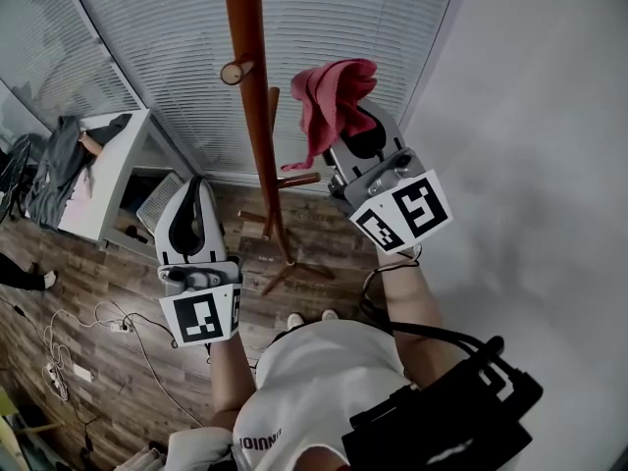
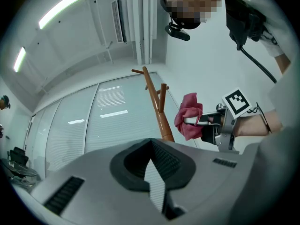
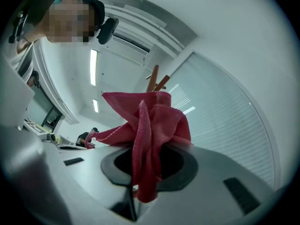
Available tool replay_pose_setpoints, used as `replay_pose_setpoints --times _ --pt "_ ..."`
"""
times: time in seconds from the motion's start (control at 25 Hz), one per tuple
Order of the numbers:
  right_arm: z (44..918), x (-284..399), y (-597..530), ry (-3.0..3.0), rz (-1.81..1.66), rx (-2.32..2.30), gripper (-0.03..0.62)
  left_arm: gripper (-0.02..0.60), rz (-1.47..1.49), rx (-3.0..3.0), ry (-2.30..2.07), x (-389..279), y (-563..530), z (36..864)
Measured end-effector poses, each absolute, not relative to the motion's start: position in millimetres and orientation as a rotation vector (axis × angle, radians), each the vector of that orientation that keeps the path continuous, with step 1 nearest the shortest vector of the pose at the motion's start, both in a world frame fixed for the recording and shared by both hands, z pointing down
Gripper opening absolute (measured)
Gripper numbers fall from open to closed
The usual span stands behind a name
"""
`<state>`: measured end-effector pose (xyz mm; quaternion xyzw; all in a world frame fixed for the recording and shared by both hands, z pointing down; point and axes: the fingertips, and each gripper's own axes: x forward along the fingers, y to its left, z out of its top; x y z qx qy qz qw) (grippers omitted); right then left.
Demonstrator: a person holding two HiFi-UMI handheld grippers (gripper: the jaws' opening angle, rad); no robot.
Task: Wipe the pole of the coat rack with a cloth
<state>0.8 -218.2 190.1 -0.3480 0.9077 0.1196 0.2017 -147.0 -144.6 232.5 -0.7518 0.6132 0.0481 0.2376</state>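
Both raised: right gripper [image 1: 361,130] jaws grasping cloth [image 1: 334,91] near pole [image 1: 253,96]; left gripper [image 1: 195,186] clenched.

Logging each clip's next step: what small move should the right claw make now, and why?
Probably shift the right claw left until the red cloth meets the pole: the cloth is pinched in it but hangs beside the pole, seemingly not touching.

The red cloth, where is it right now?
In the head view the red cloth is bunched in the right gripper, held up just right of the coat rack's pole, apparently not touching it.
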Motion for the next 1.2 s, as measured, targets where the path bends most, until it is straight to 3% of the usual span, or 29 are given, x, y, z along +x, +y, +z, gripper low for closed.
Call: replay_pose_setpoints --times 1.2 --pt "242 -42 -259 2.806 0.098 -0.823 0.086 0.0 0.113 -2.059 1.767 -162 -172 231"
